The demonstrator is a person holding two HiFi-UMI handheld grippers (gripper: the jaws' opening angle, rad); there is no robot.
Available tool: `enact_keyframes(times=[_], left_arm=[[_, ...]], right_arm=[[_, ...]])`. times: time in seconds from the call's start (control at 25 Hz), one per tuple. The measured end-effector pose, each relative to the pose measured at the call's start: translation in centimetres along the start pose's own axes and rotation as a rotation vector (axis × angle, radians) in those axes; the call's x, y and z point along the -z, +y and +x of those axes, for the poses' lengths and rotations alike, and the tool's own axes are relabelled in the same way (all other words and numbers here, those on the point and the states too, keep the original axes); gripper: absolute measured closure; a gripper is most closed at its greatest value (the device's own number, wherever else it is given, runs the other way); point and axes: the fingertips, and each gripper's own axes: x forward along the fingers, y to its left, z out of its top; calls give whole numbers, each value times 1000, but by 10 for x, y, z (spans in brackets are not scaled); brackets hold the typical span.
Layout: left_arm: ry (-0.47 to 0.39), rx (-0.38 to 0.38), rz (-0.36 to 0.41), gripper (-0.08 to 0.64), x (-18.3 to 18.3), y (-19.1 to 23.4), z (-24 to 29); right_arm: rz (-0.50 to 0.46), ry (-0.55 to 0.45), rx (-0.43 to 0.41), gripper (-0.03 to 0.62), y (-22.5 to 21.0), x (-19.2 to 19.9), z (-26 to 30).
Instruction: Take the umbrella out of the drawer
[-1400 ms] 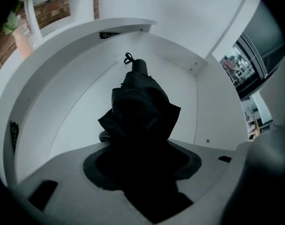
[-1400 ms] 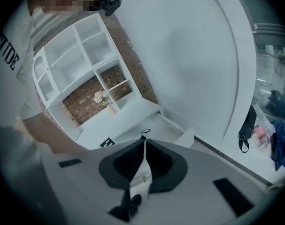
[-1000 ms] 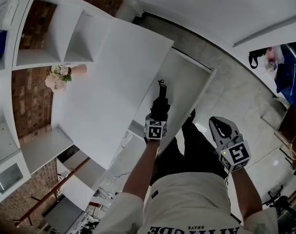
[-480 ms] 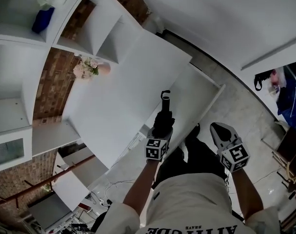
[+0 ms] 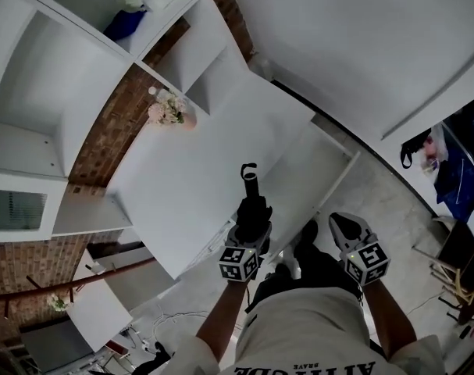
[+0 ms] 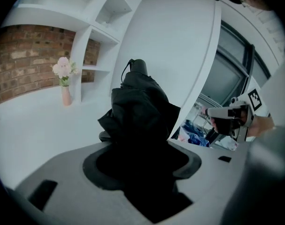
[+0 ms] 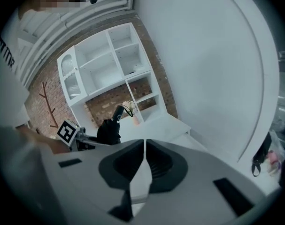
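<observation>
**Item: umbrella** point(image 5: 253, 203), black, folded, canopy bunched loose. Its handle end with wrist loop points up and away from the holder.

**Location:** out of the drawer point(image 5: 303, 166) and held in the air. In the head view it sits over the line where the white table point(image 5: 190, 178) meets the open drawer below.

**Left gripper** point(image 5: 251, 223)**:** jaws stand fairly wide and are clamped on the umbrella's soft fabric middle. The left gripper view shows black cloth filling the gap.

**Right gripper** point(image 5: 337, 220)**:** jaws brought together to a thin slit with nothing between them. It hangs beside the person's right leg, well apart from the umbrella.

**Nearby:** vase of flowers point(image 5: 171, 110) at the far corner of the table; white shelving point(image 5: 33, 92) against brick.

**Status (judged):** extraction looks done, and setting the umbrella down remains.

**Hazards (judged):**
- The grip is on cloth, not the shaft, so the folds may give and the umbrella may slide or swivel in the jaws.
- The loose loop or canopy could catch on the table edge.
- A careless sweep across the table could reach the vase.
- The open drawer stands by the person's legs and could be knocked.
</observation>
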Motion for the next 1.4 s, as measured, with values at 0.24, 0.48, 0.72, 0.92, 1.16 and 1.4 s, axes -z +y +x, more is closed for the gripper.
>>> enact_keyframes(times=[0.24,0.48,0.72,0.92,1.16,1.4], left_arm=[[-110,18,-48,304,-3,1,-58],[-206,60,-88,304,-1,-8,-126],[-296,102,-89,304,2,-19,-186],[-324,132,-56,304,11,-27,-228],[-338,195,-46,304,19,-46,-264],[-384,194,-38,304,11,-65,-279]], right_arm=[[-39,-28,31,558,43,14,-23],[-73,-54,76,558,84,16,-58],[-124,-101,98,558,127,21,-93],[-155,-142,127,558,159,23,-124],[-158,-169,182,558,173,31,-173],[-167,-193,217,558,164,28,-207]])
